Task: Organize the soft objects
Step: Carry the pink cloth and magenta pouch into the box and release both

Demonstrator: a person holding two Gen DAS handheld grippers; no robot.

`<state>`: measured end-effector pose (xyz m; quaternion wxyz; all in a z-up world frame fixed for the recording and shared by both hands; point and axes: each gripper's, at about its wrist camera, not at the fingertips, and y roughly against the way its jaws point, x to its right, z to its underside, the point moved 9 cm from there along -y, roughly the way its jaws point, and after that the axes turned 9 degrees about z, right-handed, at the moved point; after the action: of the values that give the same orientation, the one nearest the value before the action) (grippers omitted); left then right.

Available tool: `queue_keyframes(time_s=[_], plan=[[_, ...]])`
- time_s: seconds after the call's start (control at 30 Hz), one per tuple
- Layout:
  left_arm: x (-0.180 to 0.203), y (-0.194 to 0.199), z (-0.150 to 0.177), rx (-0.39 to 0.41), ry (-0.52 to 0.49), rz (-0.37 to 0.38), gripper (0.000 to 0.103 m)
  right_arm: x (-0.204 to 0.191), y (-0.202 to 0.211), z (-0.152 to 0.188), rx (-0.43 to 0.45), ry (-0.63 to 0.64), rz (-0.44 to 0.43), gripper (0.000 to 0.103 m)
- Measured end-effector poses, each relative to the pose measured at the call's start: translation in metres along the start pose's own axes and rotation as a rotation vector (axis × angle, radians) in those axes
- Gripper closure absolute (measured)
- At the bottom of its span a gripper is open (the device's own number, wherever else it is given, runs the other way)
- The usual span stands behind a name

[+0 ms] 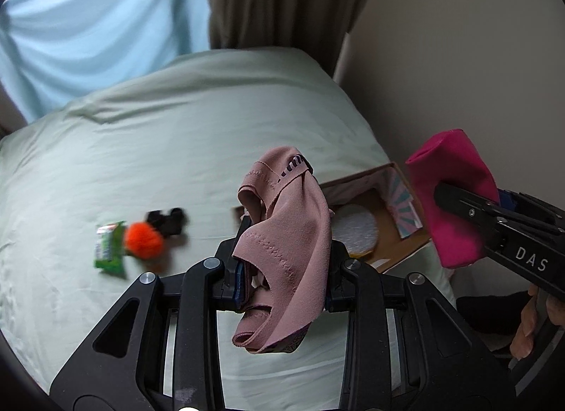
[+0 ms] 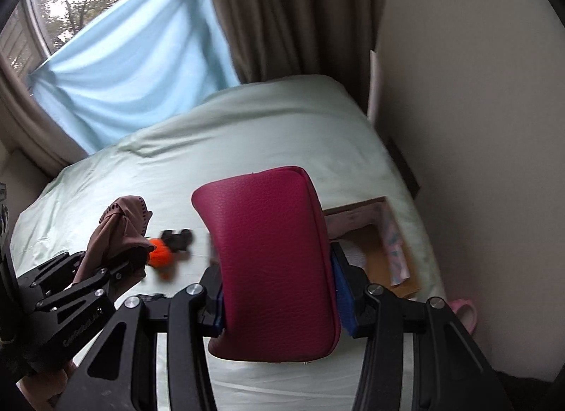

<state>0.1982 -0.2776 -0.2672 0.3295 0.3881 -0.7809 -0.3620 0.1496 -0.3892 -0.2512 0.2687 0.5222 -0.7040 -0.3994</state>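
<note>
Left tool [image 1: 282, 262] raised over bed [image 1: 169, 149], clamped on mauve garment [image 1: 286, 245]. Right tool [image 2: 279, 291] alongside, clamped on magenta pouch [image 2: 272, 255], near cardboard box [image 1: 402, 245] at right.

"DAS" in white on the right gripper [image 1: 455, 195] body.
</note>
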Motion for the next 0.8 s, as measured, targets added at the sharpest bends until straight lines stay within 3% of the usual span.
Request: queue_keyframes(time_s=[0.33,0.6,0.77,0.8], plan=[[0.051,-0.112,-0.001,-0.151,-0.016,0.020,0.075,0.072,-0.085,0.002,-0.123,-0.040,0.036,0.059],[0.046,-0.194,0.029,-0.297,0.007,-0.019,0.075,0.093,-0.153,0.014,-0.231,-0.056,0.027,0.059],[0.042,-0.218,0.046,-0.356,0.027,0.005,0.075,0.098,-0.188,0.018,-0.283,-0.070,0.026,0.058],[0.042,-0.217,0.045,-0.352,0.029,0.004,0.068,0.098,-0.192,0.018,-0.284,-0.071,0.031,0.058]])
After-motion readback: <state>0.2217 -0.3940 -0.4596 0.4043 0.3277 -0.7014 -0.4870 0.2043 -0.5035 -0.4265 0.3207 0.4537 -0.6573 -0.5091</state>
